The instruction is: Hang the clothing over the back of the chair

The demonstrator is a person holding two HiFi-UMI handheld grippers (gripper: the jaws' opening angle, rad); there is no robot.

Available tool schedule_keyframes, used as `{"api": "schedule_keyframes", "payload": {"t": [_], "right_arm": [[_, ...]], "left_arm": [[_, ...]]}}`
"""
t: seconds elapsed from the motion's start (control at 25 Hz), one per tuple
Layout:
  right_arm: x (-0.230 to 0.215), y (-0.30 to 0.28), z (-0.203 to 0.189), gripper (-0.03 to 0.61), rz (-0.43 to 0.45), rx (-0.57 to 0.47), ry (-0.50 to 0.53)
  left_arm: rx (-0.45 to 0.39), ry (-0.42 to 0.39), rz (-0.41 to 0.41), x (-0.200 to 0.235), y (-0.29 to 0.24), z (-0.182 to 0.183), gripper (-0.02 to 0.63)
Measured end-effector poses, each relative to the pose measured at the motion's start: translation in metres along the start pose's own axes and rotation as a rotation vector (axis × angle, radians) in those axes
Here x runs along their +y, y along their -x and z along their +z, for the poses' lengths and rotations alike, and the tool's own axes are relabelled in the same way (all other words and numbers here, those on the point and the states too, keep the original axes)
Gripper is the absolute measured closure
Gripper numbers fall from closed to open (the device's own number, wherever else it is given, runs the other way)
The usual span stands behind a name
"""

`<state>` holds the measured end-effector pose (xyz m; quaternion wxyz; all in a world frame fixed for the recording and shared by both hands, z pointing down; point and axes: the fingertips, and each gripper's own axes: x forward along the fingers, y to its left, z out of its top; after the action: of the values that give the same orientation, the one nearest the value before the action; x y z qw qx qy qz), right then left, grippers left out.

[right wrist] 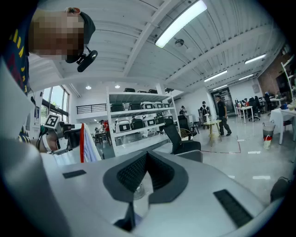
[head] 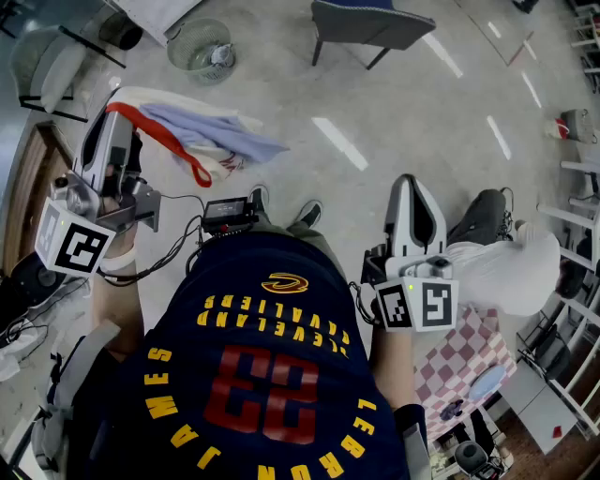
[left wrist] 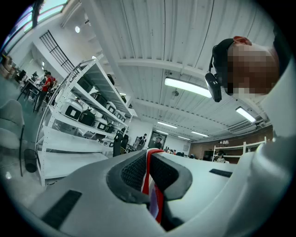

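Navy jersey (head: 262, 375) fills bottom of head view. Left gripper (head: 111, 120) fingers clamped on clothing (head: 202, 131): white-blue, long axis running rightward from fingers, clear of floor (head: 394, 122). Only left gripper view shows red trim (left wrist: 149, 178) pinched between fingers. Right gripper (head: 411, 183) level, fingers closed together, nothing between. Chair (head: 370, 23) well apart, at top edge.

White-and-lavender clothing (head: 202, 131) with red trim, bunched aloft, well apart from the dark chair (head: 370, 23).

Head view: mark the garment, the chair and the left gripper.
garment (head: 220, 141), head view, pale cloth middle
chair (head: 370, 21), head view, dark top surface
left gripper (head: 112, 114), head view, between its jaw tips
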<state>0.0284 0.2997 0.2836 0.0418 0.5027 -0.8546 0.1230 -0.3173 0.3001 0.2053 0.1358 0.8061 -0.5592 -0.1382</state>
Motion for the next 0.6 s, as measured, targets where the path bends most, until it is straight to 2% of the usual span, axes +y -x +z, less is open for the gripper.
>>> {"api": "schedule_keyframes", "payload": {"t": [0.4,0.6], "right_arm": [[-0.003,0.0,-0.004,0.571,-0.005,0.003,-0.007],[-0.009,0.0,-0.001,0.571,-0.019,-0.024,-0.046]], "left_arm": [[0.005,-0.007,-0.02,-0.008,-0.005,0.001,0.604],[0.009,-0.017,-0.021,-0.01,-0.01,0.002,0.604]]}}
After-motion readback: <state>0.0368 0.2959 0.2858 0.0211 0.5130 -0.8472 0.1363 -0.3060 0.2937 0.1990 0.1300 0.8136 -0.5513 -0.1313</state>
